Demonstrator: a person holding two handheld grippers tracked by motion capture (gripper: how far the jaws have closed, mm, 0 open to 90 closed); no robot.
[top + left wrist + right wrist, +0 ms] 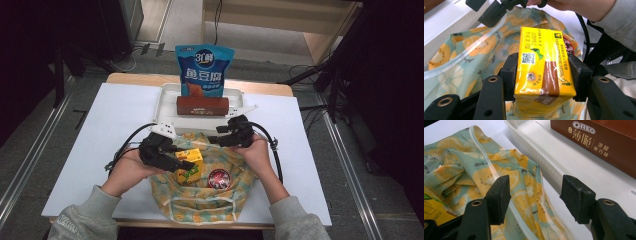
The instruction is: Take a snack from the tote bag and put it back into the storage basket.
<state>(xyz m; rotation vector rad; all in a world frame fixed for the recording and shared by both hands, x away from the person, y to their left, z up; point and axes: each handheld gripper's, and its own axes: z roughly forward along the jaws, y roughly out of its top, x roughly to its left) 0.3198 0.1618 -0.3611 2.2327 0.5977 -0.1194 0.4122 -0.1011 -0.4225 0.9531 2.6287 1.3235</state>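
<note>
Two handheld grippers work over a lemon-print fabric bag (202,192) on the white table (100,130): the left gripper (187,164) clamps a yellow drink carton (544,67) above the bag, while the right gripper (535,195) hangs open at the bag's rim beside a white plastic tray (564,167).

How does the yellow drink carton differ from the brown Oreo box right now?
The yellow drink carton is clamped between the left gripper jaws over the lemon-print fabric bag; the brown Oreo box lies untouched in the white plastic tray. The carton is bright yellow and stubby, the box dark brown, long and flat. Both are rectangular printed packs.
</note>
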